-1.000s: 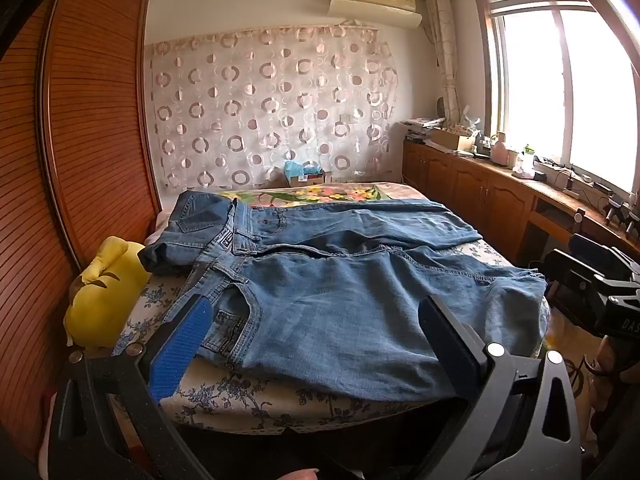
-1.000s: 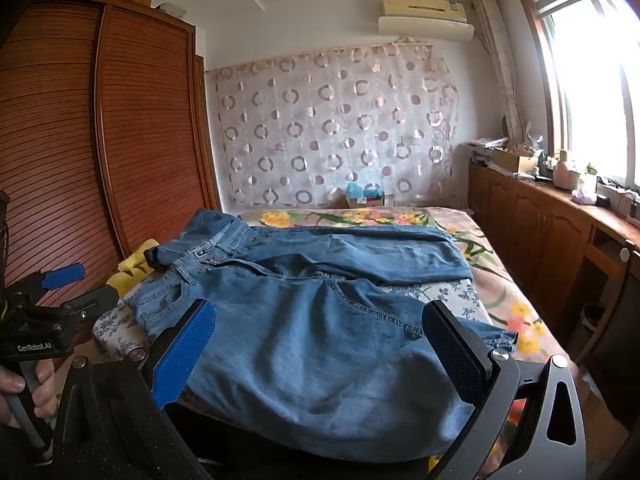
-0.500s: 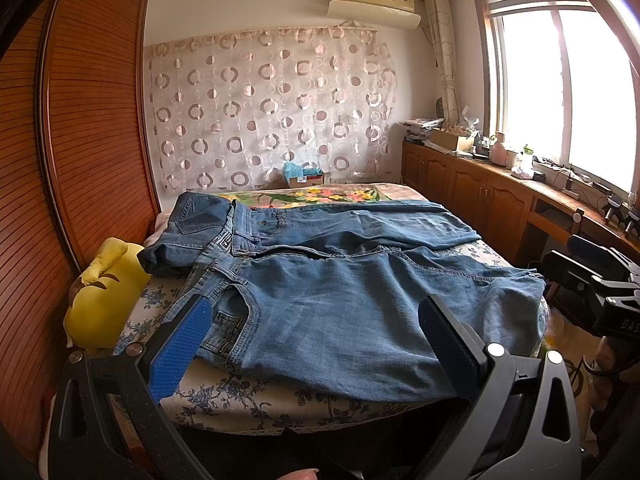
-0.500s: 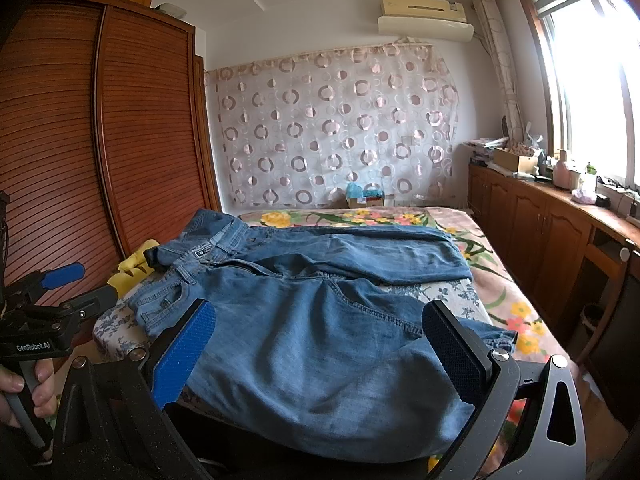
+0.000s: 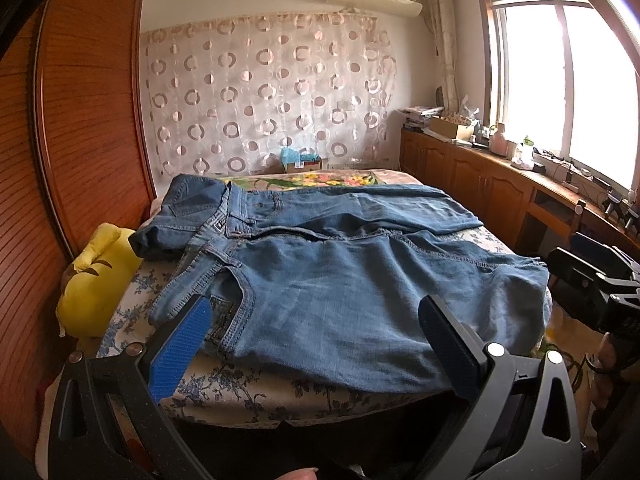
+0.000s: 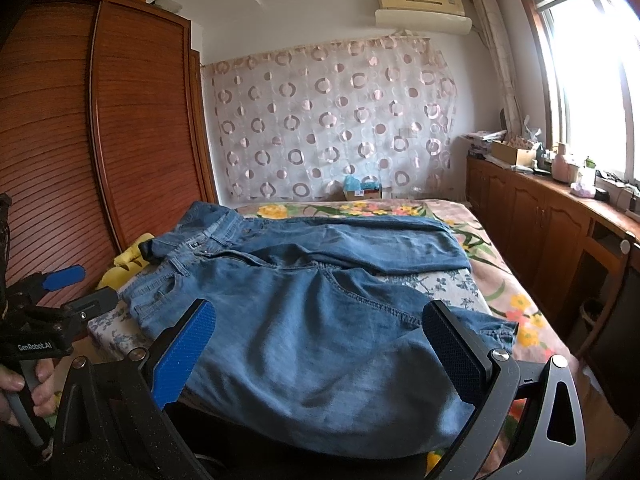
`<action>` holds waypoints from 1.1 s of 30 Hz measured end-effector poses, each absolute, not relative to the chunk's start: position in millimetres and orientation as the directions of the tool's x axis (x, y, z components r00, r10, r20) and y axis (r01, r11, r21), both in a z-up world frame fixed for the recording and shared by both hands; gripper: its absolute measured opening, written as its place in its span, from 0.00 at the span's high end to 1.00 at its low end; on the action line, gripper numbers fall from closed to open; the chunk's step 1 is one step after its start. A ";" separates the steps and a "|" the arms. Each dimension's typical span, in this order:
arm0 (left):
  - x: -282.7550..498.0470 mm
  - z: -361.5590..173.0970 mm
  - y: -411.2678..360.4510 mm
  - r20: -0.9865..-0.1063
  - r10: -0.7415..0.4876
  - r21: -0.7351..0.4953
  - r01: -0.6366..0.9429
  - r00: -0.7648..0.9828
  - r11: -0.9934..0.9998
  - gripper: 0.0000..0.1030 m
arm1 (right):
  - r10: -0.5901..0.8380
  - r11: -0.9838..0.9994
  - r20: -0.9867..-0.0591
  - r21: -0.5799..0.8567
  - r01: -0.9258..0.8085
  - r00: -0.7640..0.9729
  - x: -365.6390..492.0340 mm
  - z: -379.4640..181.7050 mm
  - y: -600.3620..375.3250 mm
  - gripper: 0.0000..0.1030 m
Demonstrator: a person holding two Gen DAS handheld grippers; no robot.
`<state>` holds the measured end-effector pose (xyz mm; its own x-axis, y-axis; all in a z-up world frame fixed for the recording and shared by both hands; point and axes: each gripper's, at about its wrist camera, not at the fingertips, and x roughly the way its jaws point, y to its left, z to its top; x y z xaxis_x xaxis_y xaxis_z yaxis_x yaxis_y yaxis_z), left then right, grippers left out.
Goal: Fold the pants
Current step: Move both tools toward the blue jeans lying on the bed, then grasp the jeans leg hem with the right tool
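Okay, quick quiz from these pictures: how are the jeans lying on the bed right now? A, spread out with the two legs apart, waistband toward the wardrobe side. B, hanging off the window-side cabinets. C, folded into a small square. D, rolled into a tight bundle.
A: the jeans lie spread over the bed, legs splayed apart, waistband at the wardrobe side; both grippers are open and hold nothing.

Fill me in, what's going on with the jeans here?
A person holds a gripper in each hand at the near edge of a bed. A pair of jeans lies spread on it, waistband to the left, legs running right, the near leg draping over the edge. Both the left gripper and the right gripper are open and empty, pointed at the near leg without touching it. No fold has been made yet. A yellow pillow sits by the bed's left side.
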<state>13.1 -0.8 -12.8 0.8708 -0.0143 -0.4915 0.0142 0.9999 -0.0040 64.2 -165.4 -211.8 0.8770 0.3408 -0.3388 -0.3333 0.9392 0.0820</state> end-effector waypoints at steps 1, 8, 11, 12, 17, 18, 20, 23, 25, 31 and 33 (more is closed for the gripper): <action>18.3 -16.8 0.5 -0.504 -0.013 -0.005 0.012 0.863 1.000 0.00 | 0.340 0.939 -0.343 0.083 -0.333 0.876 65.2 -212.4 -165.3 0.00; 28.7 -33.1 8.0 -0.545 -0.007 -0.002 0.007 0.838 1.000 0.00 | 0.342 0.938 -0.363 0.071 -0.341 0.866 69.7 -215.1 -164.2 0.01; 33.0 -39.4 9.0 -0.565 -0.011 -0.001 0.013 0.825 1.000 0.00 | 0.337 0.938 -0.373 0.055 -0.342 0.864 71.3 -215.0 -168.7 0.04; 34.8 -41.3 10.3 -0.571 -0.017 -0.007 0.016 0.821 1.000 0.00 | 0.334 0.939 -0.376 0.053 -0.340 0.864 72.4 -214.9 -170.8 0.05; 44.2 -51.9 13.8 -0.602 -0.016 -0.012 0.011 0.798 1.000 0.00 | 0.323 0.943 -0.387 0.053 -0.329 0.863 77.7 -217.3 -182.1 0.10; 46.8 -54.7 14.6 -0.609 -0.015 -0.009 0.012 0.793 1.000 0.00 | 0.314 0.946 -0.394 0.051 -0.321 0.864 78.4 -217.4 -184.5 0.12; 49.3 -57.6 15.1 -0.617 -0.013 -0.007 0.011 0.787 1.000 0.00 | 0.301 0.950 -0.402 0.044 -0.310 0.865 80.3 -218.4 -190.0 0.15; 54.0 -62.8 16.3 -0.630 -0.007 0.004 0.013 0.776 1.000 0.00 | 0.275 0.957 -0.424 0.032 -0.289 0.863 81.4 -221.2 -199.8 0.18; 56.4 -65.3 17.3 -0.635 -0.003 0.010 0.012 0.773 1.000 0.00 | 0.256 0.962 -0.440 0.028 -0.272 0.861 84.0 -224.2 -209.4 0.19; 62.3 -69.6 21.8 -0.640 -0.028 -0.007 0.031 0.768 1.000 0.00 | 0.205 0.976 -0.501 0.034 -0.217 0.841 91.9 -230.0 -230.6 0.24; 63.0 -70.4 22.8 -0.641 -0.032 -0.009 0.034 0.767 0.999 0.00 | 0.197 0.977 -0.524 0.039 -0.208 0.829 92.0 -232.1 -234.0 0.24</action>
<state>63.0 22.8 -70.4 0.7670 -0.0318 -0.6409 0.0336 0.9994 -0.0094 92.0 -234.0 -232.1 0.8287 0.1969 -0.5239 -0.2076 0.9774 0.0389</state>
